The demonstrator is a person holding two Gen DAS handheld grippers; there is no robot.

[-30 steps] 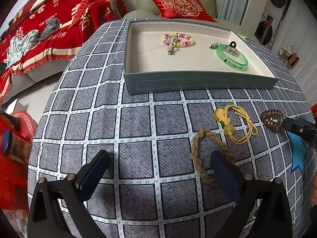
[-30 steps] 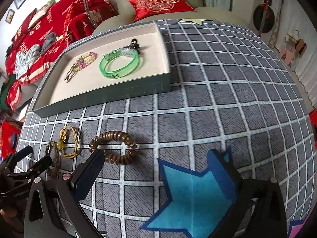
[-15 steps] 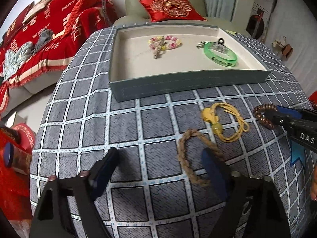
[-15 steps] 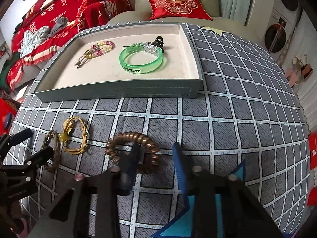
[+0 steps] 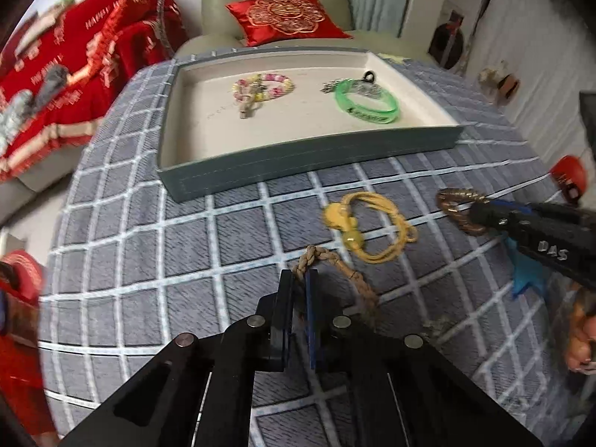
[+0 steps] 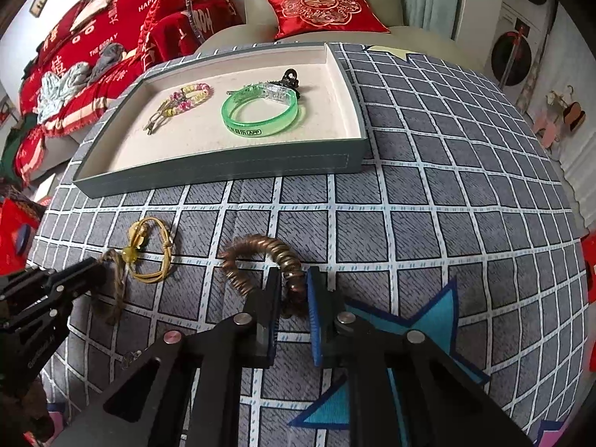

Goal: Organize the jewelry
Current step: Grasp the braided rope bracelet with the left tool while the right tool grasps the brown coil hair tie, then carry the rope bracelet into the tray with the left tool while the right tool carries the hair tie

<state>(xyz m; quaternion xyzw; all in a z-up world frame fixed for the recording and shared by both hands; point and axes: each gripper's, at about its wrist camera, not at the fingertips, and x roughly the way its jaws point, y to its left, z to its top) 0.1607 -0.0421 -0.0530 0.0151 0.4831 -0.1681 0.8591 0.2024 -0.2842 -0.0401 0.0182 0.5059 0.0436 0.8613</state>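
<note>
My left gripper is shut on the braided rope bracelet on the checked cloth. My right gripper is shut on the brown spiral coil bracelet, which also shows in the left wrist view. A yellow cord bracelet lies between them on the cloth, and shows in the right wrist view. The grey tray behind holds a pink and yellow bead bracelet, a green bangle and a small black clip.
A blue star shape lies on the cloth under my right gripper. A sofa with a red cushion and red blankets stands behind the round table. The table edge curves off at left and right.
Both grippers have gone from open to shut: the left closed on the rope bracelet, the right on the coil bracelet. Both moved forward toward the tray.
</note>
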